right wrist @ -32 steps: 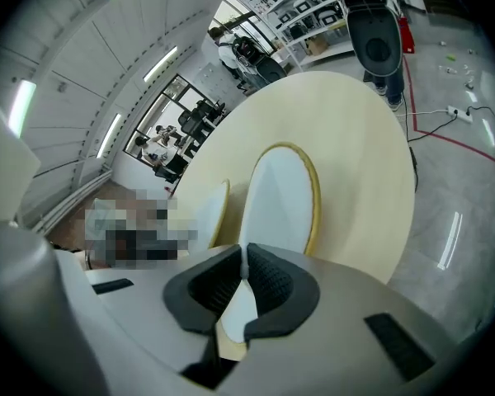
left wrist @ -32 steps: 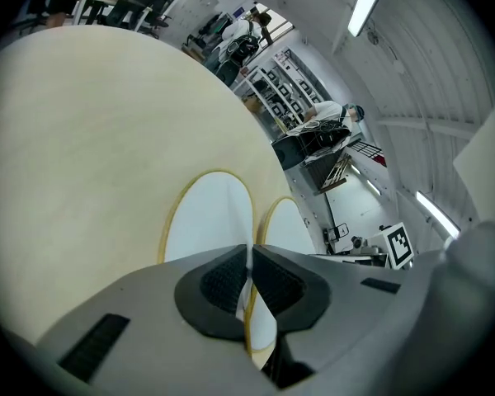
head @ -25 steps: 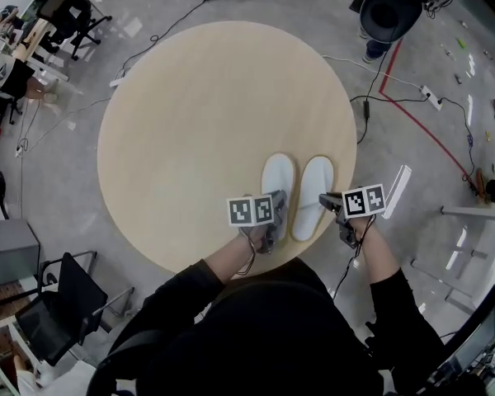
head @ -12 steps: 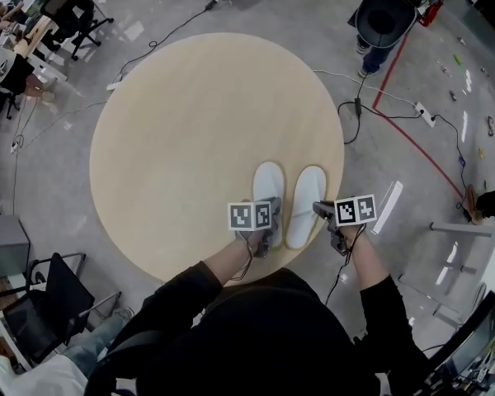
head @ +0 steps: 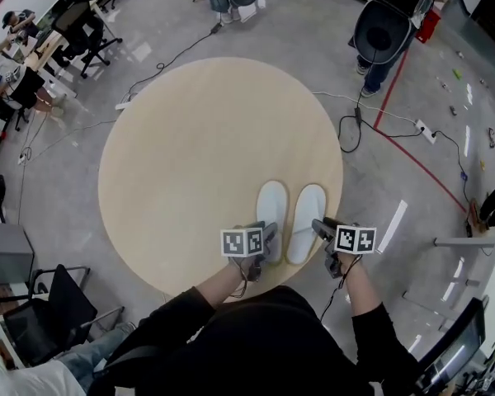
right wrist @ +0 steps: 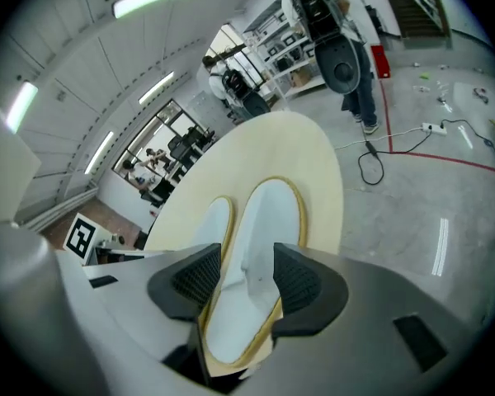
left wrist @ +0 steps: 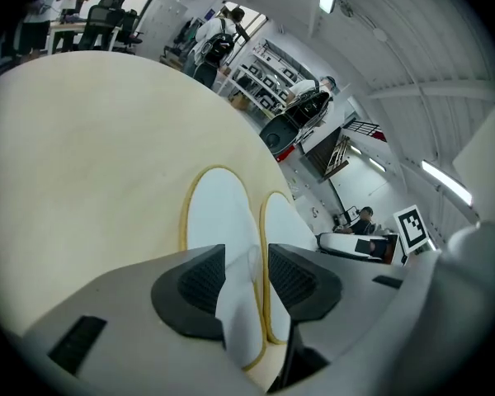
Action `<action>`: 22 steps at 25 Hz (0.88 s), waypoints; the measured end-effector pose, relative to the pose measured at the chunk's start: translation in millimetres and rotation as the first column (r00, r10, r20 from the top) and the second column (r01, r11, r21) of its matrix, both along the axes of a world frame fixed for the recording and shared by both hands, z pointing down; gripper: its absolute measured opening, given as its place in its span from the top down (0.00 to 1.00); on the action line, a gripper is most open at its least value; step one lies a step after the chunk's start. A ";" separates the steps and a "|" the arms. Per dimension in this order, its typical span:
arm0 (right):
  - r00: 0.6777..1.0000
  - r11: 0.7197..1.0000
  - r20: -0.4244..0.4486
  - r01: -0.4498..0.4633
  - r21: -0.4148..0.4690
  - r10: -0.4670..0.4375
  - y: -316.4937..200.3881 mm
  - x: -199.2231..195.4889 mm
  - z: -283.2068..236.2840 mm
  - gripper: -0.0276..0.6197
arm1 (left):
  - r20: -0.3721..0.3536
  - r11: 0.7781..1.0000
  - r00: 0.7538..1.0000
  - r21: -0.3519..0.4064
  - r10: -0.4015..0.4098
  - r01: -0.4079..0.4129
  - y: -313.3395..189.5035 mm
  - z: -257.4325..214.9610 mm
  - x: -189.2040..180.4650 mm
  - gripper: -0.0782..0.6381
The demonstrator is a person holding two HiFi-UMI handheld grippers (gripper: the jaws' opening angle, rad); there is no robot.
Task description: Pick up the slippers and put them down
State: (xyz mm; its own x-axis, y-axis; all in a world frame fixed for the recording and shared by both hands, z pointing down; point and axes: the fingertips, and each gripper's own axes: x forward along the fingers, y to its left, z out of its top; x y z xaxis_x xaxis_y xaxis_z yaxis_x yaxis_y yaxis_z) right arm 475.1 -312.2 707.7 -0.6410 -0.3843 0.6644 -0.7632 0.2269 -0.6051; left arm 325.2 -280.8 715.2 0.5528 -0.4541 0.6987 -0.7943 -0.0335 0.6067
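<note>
Two white slippers lie flat and side by side near the front edge of the round beige table (head: 190,139), toes pointing away. My left gripper (head: 266,238) is at the heel of the left slipper (head: 271,209). Its jaws are opening, and that slipper's (left wrist: 219,221) raised heel edge stands loose between them (left wrist: 246,279). My right gripper (head: 323,229) is at the heel of the right slipper (head: 307,221). Its jaws are opening too, with the slipper's (right wrist: 264,221) heel in the gap (right wrist: 246,280) and clear of both pads.
Grey floor surrounds the table, with cables (head: 351,126), a power strip (head: 421,130) and a red line (head: 429,151) at the right. A person with a black round chair (head: 384,27) stands at the far right. Office chairs (head: 54,308) stand at the lower left.
Both grippers were shut at the slippers' heels and now stand open. They have drawn back slightly toward the table's front edge, while the slippers stay flat on the table.
</note>
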 end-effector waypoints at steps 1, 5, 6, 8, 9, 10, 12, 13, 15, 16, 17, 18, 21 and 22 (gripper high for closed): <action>0.998 0.998 0.019 -0.061 0.016 0.061 0.6 5.3 -6.1 0.67 | -0.021 1.000 1.000 0.003 -0.004 0.005 5.6 -4.3 -4.5 0.67; 0.958 0.959 0.088 -0.278 0.058 0.272 8.7 26.1 -34.7 0.67 | -0.207 1.000 0.978 0.020 -0.002 0.006 32.8 -33.2 -13.6 0.67; 0.951 0.950 0.090 -0.302 0.072 0.296 12.9 27.6 -42.1 0.67 | -0.253 1.000 0.968 0.029 0.003 0.005 40.4 -41.7 -16.1 0.67; 0.947 0.941 0.084 -0.319 0.114 0.311 22.2 24.1 -59.4 0.67 | -0.308 0.999 0.951 0.054 0.018 -0.001 54.4 -57.9 -23.2 0.68; 0.948 0.938 0.083 -0.317 0.138 0.308 27.1 19.7 -69.4 0.67 | -0.320 0.997 0.947 0.071 0.031 -0.009 60.8 -65.7 -26.8 0.68; 0.950 0.936 0.086 -0.312 0.161 0.302 32.2 13.6 -79.8 0.70 | -0.325 0.996 0.944 0.090 0.048 -0.020 66.5 -73.4 -30.4 0.68; 0.953 0.935 0.103 -0.300 0.192 0.285 42.8 -5.2 -98.6 0.79 | -0.323 0.990 0.943 0.138 0.083 -0.040 75.1 -89.9 -40.6 0.68; 0.956 0.937 0.115 -0.289 0.197 0.271 48.7 -19.6 -106.0 0.85 | -0.320 0.986 0.942 0.162 0.096 -0.046 78.6 -98.7 -48.4 0.68; 0.965 0.950 0.145 -0.243 0.195 0.217 62.2 -59.5 -118.0 0.90 | -0.308 0.977 0.946 0.211 0.101 -0.036 85.0 -116.4 -70.8 0.69; 0.971 0.959 0.162 -0.208 0.193 0.178 68.9 -83.3 -124.3 0.91 | -0.293 0.972 0.952 0.235 0.092 -0.022 87.7 -124.5 -84.9 0.69; 0.974 0.966 0.180 -0.172 0.193 0.138 75.4 -107.8 -131.3 0.92 | -0.272 0.966 0.959 0.258 0.080 -0.008 90.3 -131.8 -100.0 0.70; 0.975 0.971 0.198 -0.138 0.195 0.099 82.0 -131.8 -138.3 0.93 | -0.250 0.960 0.966 0.279 0.068 0.005 93.3 -138.1 -115.0 0.73; 0.977 0.971 0.213 -0.049 0.235 -0.002 102.6 -193.9 -155.0 0.93 | -0.218 0.948 0.975 0.317 0.036 0.036 104.6 -150.2 -155.4 0.79; 0.980 0.965 0.197 -0.021 0.262 -0.032 109.7 -211.4 -158.4 0.93 | -0.221 0.946 0.975 0.320 0.027 0.046 109.1 -152.2 -167.2 0.80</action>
